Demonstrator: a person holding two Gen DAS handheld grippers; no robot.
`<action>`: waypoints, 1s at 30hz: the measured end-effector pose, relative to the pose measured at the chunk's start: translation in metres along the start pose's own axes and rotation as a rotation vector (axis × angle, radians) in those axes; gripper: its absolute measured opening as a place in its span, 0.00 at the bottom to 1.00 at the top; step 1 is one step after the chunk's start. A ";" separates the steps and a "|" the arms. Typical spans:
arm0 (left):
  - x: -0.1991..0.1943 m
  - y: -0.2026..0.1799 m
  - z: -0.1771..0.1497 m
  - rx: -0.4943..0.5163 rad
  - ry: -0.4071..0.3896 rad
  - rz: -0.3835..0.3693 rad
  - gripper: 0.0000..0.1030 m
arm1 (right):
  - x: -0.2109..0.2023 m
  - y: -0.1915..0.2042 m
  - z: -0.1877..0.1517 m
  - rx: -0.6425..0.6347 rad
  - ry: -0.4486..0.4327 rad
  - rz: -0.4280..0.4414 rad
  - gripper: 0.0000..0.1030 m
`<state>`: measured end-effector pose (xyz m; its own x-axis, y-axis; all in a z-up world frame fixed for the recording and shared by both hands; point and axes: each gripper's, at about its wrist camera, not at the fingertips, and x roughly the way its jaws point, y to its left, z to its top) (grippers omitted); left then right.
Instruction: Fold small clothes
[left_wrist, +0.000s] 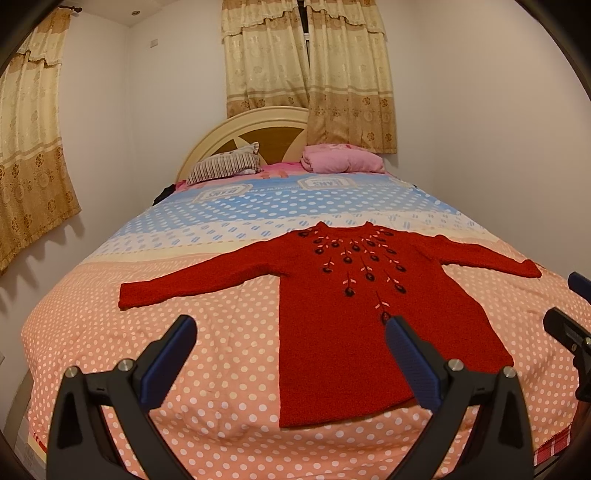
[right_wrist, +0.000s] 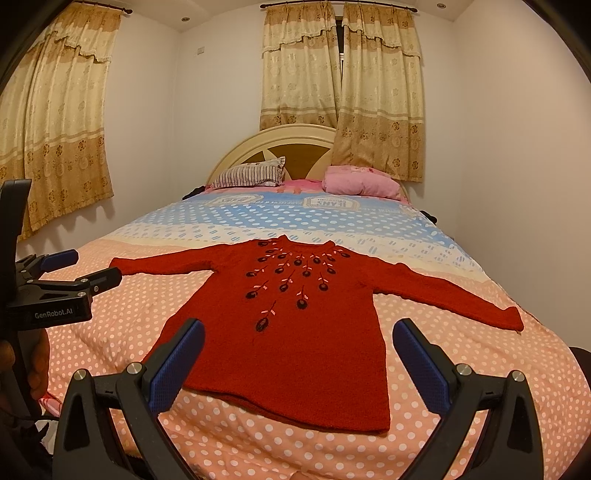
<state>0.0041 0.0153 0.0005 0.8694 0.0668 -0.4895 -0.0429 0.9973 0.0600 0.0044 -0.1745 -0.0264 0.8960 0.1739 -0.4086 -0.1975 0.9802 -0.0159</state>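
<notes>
Sweater (left_wrist: 332, 314) flat, ahead of both spread tongs (left_wrist: 291, 354).

Home bedroom: bed (left_wrist: 229, 332), pillows (left_wrist: 225, 166), curtains (left_wrist: 306, 74).

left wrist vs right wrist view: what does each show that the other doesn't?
Left wrist only: the left gripper head-on, fingers open, and just the tips of the right gripper at the frame's right edge.

Right wrist only: the right gripper head-on, open, the left gripper's branded body from the side, a curtain rod and ceiling lights.

Both: the red sweater lying flat on the dotted bedspread, sleeves spread, untouched; striped pillow, pink pillow, headboard, curtains.
</notes>
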 end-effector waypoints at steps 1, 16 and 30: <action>0.000 0.001 0.000 0.000 0.000 0.000 1.00 | 0.000 0.001 0.000 0.001 0.000 0.001 0.99; 0.008 0.001 -0.003 0.008 0.014 0.007 1.00 | 0.007 0.000 0.000 -0.005 -0.004 0.049 0.99; 0.060 -0.001 0.010 0.030 0.070 0.008 1.00 | 0.067 -0.063 0.006 0.156 0.090 0.042 0.99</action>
<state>0.0609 0.0182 -0.0200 0.8326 0.0775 -0.5484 -0.0337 0.9954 0.0895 0.0791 -0.2239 -0.0475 0.8478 0.2128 -0.4857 -0.1636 0.9762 0.1421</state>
